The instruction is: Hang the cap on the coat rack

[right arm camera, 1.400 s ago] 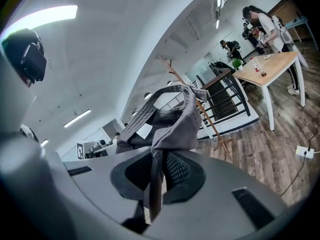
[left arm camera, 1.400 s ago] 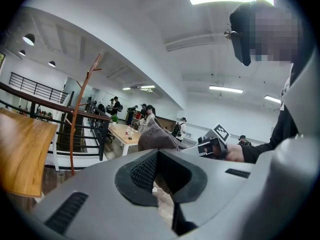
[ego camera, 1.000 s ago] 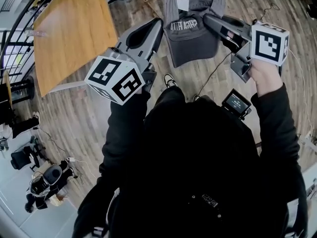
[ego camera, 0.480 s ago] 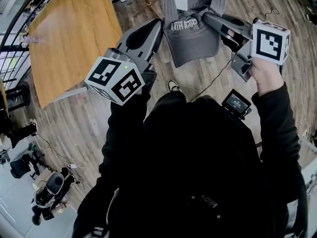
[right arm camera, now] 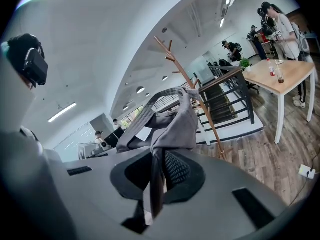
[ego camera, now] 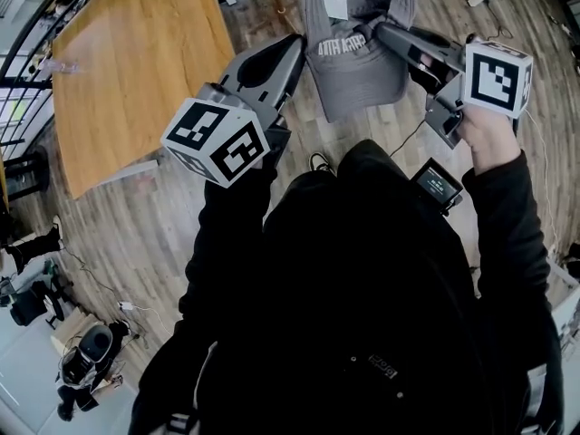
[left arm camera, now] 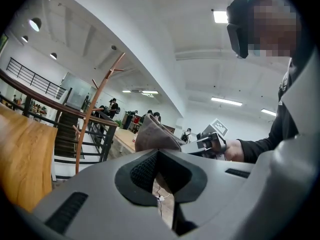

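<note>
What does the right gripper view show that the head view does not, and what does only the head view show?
Only the right gripper view shows the branched top of the coat rack and, close up, the fabric of the cap pinched between the jaws of the right gripper.
Only the head view shows the marker cube on that gripper, the large wooden table and a small screen beside the person's body.
Both show the grey cap, the right gripper and the plank floor.
</note>
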A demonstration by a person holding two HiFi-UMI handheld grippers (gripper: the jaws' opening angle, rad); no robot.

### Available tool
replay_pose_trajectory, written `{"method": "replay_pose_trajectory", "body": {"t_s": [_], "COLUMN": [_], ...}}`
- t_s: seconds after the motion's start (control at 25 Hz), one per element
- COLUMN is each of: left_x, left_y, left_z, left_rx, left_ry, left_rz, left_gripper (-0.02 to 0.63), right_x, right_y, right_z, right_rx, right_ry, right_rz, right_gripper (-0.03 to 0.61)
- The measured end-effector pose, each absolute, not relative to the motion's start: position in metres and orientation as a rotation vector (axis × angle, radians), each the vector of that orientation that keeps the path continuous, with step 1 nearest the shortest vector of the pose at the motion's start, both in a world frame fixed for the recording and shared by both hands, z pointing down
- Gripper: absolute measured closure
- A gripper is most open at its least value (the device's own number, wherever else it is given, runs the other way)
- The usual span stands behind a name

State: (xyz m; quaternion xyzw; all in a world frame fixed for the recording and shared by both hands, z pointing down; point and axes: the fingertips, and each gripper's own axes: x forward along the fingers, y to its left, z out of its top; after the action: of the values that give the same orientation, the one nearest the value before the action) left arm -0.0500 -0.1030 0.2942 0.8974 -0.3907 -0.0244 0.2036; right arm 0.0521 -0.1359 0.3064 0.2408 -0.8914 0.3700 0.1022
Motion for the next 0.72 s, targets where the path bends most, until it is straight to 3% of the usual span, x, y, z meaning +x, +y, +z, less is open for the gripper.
{"method": "replay_pose_trajectory", "body": {"t_s": [0.72], "left_x": [-0.074], "left_y": [-0.098], "left_z": [0.280], "left_rx": [2.464], "left_ry": [-1.226], "left_rz": [-0.126], "left_gripper": [0.611], "right_x": [0.024], "right_y": [-0.140], "right_z": [0.287], "right_rx": [0.566], "right_ry": [-2.687], "right_rz": [1.017], "right_gripper": [0.545]}}
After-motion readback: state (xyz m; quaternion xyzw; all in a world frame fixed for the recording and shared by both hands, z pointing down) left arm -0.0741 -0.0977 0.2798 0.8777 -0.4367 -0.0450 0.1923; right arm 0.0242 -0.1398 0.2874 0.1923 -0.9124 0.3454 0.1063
